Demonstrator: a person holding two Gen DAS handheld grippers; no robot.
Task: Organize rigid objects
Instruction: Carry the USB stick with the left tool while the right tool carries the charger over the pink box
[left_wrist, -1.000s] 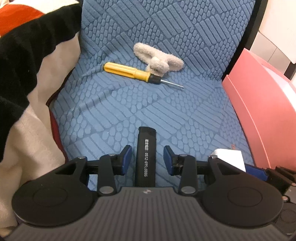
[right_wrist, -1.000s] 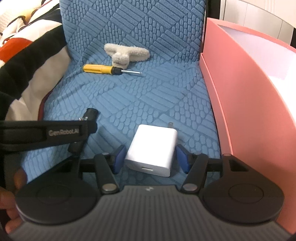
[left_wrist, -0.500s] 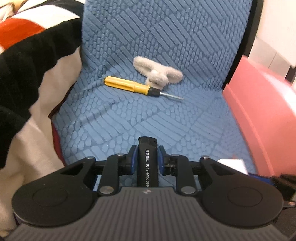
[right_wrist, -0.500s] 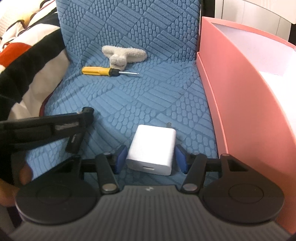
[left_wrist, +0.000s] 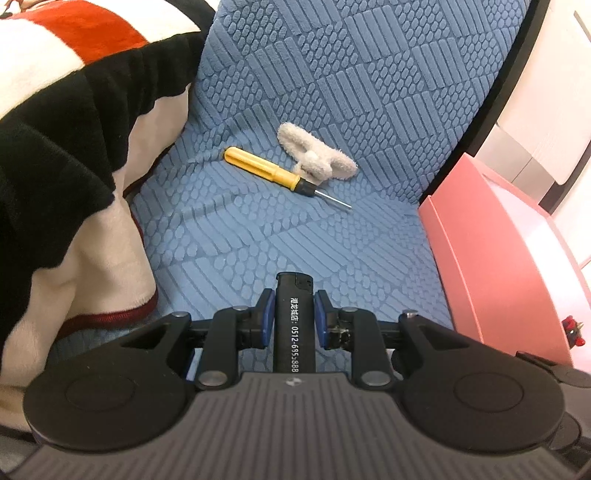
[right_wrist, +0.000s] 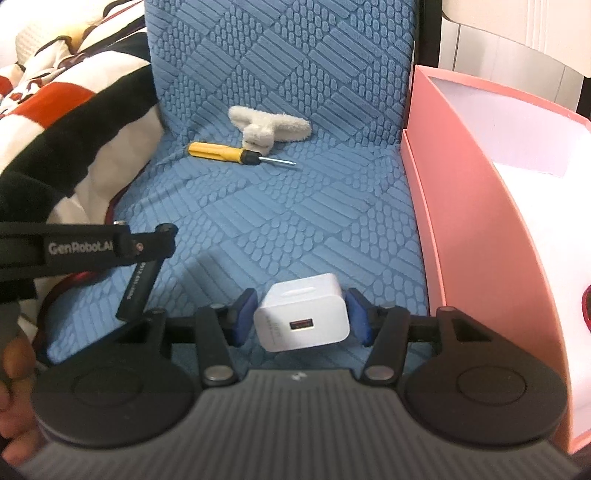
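left tool (left_wrist: 294, 314): narrow, blue pads clamped on both sides of the black lighter (left_wrist: 294, 325); lighter points away from the camera, white printed digits along its body
lighter from right view: hangs tilted under the left tool (right_wrist: 147, 258), off the seat; lighter (right_wrist: 138, 291) slants down toward the near left
right tool (right_wrist: 302, 317): half wide, white charger (right_wrist: 304, 321) between the pads, pads touching its sides, charger looks raised off the seat, USB port facing the camera
hand (right_wrist: 14, 373): bare fingers at near left edge in right view, behind the left tool
seat: blue textured cushion (left_wrist: 332, 129), covers seat and backrest
screwdriver (left_wrist: 273, 175): yellow handle, lies far on the seat, tip pointing right
fuzzy cloth (left_wrist: 317, 157): cream piece, just behind the screwdriver, touching its black collar
box (right_wrist: 480, 221): pink, open top, white inside, right of the seat, against the cushion edge
blanket (left_wrist: 66, 129): black, white and red, piled on the left, overlapping the cushion edge
small red thing (left_wrist: 571, 328): near right beside the box, too small to tell
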